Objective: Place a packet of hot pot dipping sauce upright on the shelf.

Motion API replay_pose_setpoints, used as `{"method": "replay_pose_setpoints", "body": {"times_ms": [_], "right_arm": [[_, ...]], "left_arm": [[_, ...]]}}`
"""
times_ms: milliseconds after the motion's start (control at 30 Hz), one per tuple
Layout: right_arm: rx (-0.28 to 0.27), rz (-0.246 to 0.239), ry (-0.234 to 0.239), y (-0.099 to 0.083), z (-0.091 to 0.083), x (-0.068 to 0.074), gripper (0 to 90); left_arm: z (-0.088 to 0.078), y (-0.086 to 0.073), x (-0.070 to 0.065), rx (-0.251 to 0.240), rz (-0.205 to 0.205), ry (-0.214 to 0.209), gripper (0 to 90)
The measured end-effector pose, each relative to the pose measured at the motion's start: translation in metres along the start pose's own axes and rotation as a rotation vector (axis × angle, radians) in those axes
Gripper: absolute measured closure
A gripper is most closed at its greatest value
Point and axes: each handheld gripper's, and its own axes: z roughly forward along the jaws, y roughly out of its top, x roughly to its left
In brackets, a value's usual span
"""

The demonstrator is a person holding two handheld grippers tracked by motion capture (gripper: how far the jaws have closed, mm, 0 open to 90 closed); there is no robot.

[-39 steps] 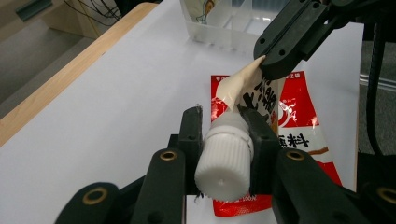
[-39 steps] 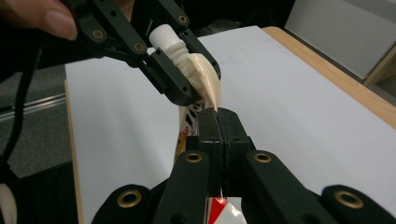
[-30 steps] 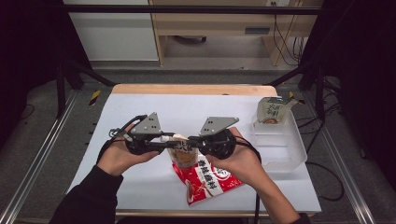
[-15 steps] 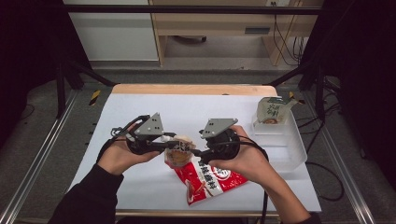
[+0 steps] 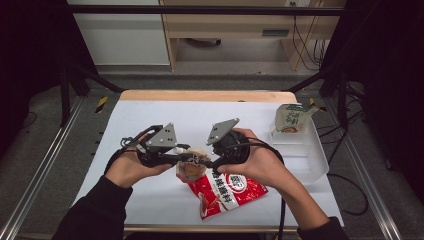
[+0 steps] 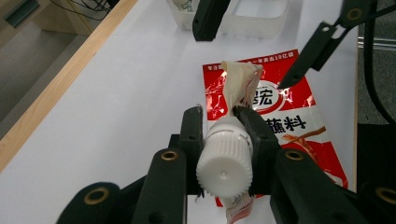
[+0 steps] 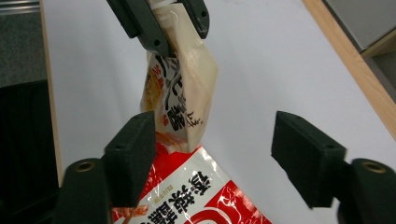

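Observation:
A pale spouted pouch [image 5: 192,169] hangs above the table, and my left gripper [image 6: 223,119] is shut on the neck under its white screw cap [image 6: 224,161]. My left gripper [image 5: 186,158] comes in from the left in the high view. My right gripper [image 7: 217,140] faces it; its jaws have just been opening and now stand wide apart. The pouch's [image 7: 182,93] lower end hangs beside one right pad without being pressed. A red snack bag [image 5: 227,192] lies flat on the white table under both grippers.
A clear plastic tub [image 5: 312,160] stands at the table's right edge with a small green-and-white pouch [image 5: 290,119] upright in its far end. The wooden strip [image 5: 205,95] marks the table's far edge. White table surface stretches to the left and back.
My right gripper's jaws have come off the pouch and spread apart. The pouch now hangs from the left gripper alone. Both hands stay close to where they were.

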Motion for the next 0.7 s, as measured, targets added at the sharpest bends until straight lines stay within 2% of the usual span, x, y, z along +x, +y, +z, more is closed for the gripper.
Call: {"method": "replay_pose_setpoints", "body": {"times_ms": [33,200,333,467,533,633,700], "right_arm": [[0.008,-0.017,0.005,0.001,0.000,0.000,38.3],[0.014,-0.035,0.031,0.010,0.002,0.001,45.5],[0.022,-0.030,0.050,0.012,0.004,0.002,52.9],[0.023,-0.039,0.076,0.013,0.007,0.005,64.4],[0.032,-0.046,0.077,0.013,0.008,0.006,74.1],[0.039,-0.029,0.085,0.013,0.008,0.005,82.8],[0.043,-0.017,0.072,0.013,0.008,0.005,86.7]], "left_arm": [[0.000,0.000,0.000,0.008,0.009,-0.003,73.1],[0.001,0.000,-0.002,0.008,0.019,-0.013,73.1],[0.001,0.000,-0.004,0.011,0.025,-0.022,73.1],[0.001,0.000,-0.005,0.002,0.025,-0.025,73.1],[0.000,0.000,-0.005,-0.003,0.017,-0.023,73.1],[0.001,-0.001,-0.004,-0.006,0.015,-0.019,73.1],[0.003,-0.001,-0.005,-0.010,-0.001,-0.015,73.0]]}}
